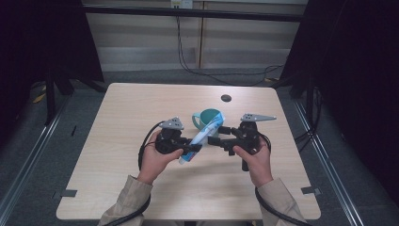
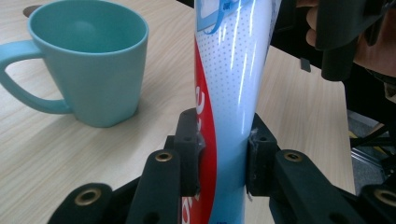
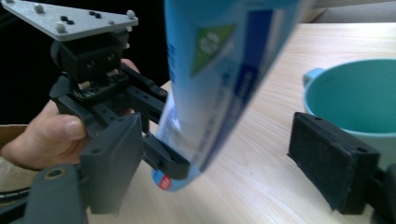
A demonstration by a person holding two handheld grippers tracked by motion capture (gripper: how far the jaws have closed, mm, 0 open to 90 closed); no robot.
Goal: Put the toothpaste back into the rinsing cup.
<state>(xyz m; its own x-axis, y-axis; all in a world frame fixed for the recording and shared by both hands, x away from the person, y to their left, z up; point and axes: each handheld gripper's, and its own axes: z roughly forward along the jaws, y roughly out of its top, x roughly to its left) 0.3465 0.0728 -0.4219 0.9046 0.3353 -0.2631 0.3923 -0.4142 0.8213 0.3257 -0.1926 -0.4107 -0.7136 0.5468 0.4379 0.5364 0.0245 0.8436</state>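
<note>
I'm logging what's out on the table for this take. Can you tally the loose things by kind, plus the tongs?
Mugs: 1, the teal mug
Tubes: 1, the blue, white and red tube, clamped in the left tongs
Tongs: 2, counting the right tongs, open beside the tube
Total: 4

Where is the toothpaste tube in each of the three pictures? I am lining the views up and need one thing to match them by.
High view: the toothpaste tube slants across the table's middle, just in front of the mug.
Left gripper view: the tube stands upright at centre, clamped between that gripper's jaws.
Right gripper view: the tube slants down from top centre, between that gripper's spread jaws.
Shared landmark: the teal mug.
</note>
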